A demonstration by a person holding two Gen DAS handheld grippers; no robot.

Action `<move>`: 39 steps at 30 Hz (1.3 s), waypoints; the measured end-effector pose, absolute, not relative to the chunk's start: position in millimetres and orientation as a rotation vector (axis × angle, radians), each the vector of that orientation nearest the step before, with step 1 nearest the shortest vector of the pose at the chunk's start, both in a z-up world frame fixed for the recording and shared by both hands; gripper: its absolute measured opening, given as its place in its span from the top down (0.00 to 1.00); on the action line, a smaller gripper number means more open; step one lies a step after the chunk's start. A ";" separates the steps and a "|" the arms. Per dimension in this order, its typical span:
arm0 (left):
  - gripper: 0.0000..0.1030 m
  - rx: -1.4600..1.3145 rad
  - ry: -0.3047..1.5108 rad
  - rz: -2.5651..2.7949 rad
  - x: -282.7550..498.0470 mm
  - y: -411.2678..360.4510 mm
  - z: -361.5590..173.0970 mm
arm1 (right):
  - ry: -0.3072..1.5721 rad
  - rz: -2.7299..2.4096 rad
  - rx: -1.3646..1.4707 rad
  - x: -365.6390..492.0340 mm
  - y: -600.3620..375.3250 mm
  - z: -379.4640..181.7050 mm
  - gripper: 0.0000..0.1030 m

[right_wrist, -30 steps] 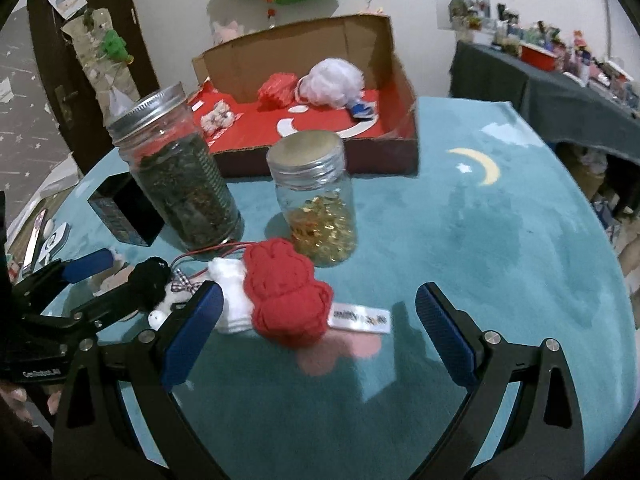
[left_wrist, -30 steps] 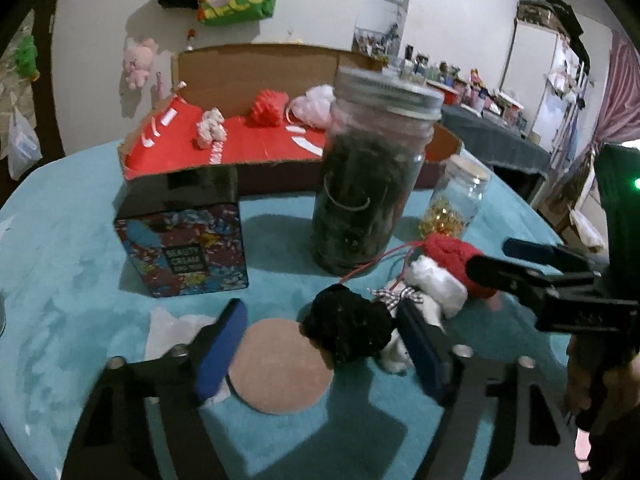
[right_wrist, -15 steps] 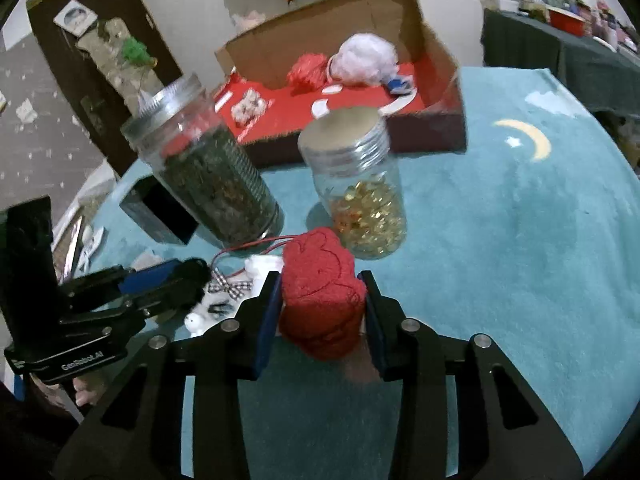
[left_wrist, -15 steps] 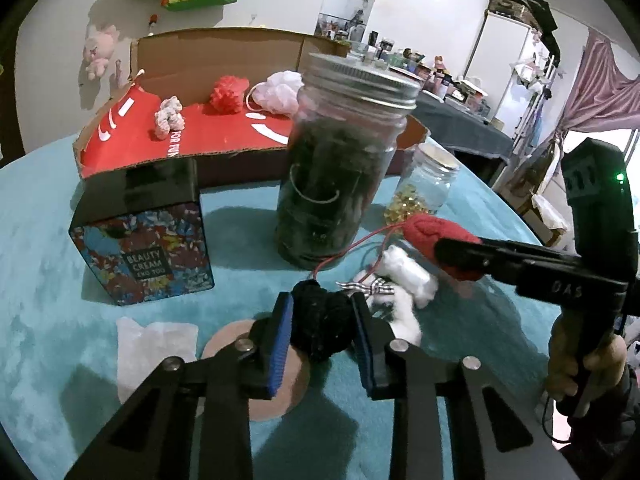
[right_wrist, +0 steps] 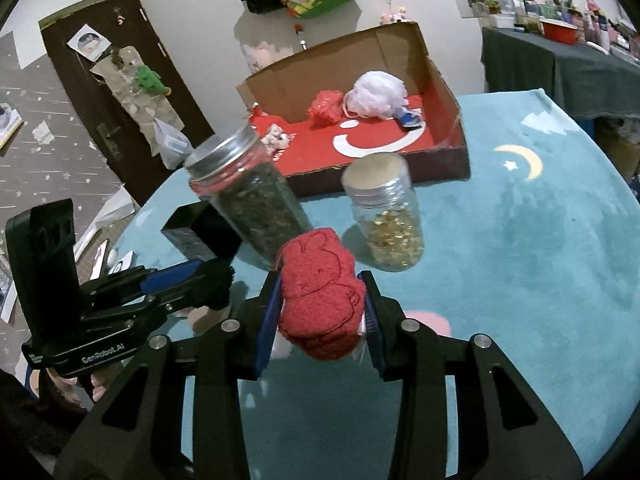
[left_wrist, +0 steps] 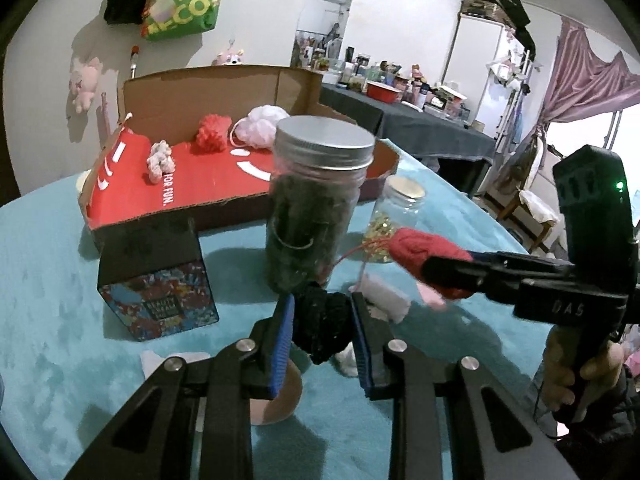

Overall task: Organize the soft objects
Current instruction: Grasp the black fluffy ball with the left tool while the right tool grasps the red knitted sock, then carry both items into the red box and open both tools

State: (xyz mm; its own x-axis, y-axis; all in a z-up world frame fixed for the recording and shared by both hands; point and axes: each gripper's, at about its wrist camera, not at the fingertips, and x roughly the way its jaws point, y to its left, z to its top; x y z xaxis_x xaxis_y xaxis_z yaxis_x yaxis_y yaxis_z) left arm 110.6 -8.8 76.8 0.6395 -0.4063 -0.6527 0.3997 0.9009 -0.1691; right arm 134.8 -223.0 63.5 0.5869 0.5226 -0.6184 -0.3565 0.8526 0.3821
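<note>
My left gripper (left_wrist: 322, 312) is shut on a black fuzzy soft toy (left_wrist: 320, 332), held just above the teal tablecloth (left_wrist: 60, 320). My right gripper (right_wrist: 320, 292) is shut on a red plush toy (right_wrist: 316, 276), also raised off the cloth. In the left wrist view the right gripper (left_wrist: 436, 270) comes in from the right with the red plush (left_wrist: 412, 244) in it. A white soft toy (left_wrist: 384, 302) shows between the two, partly hidden. The open cardboard box (left_wrist: 200, 184) at the back holds a red pompom (left_wrist: 214, 134), a white puff (left_wrist: 260, 120) and a small pale toy (left_wrist: 160, 158).
A tall dark-filled jar (left_wrist: 320, 200) and a small jar of gold beads (right_wrist: 384, 216) stand between my grippers and the box. A black printed box (left_wrist: 156, 276) sits to the left. A round coaster (left_wrist: 280, 396) and a tissue (left_wrist: 152, 360) lie under my left gripper.
Both grippers went from open to shut, the left on the black toy, the right on the red plush. Both toys have since risen a little off the cloth.
</note>
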 end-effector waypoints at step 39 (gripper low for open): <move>0.72 -0.146 0.770 -0.316 102.5 97.8 79.1 | 0.841 0.519 0.311 142.6 -265.0 50.5 0.65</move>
State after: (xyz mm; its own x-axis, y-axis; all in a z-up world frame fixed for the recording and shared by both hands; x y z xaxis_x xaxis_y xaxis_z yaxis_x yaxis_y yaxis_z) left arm 102.5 97.8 79.1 0.6740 -0.3328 -0.6596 0.2268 0.9429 -0.2440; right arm 142.6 -265.0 50.5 0.5536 0.5503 -0.6250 -0.3114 0.8329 0.4575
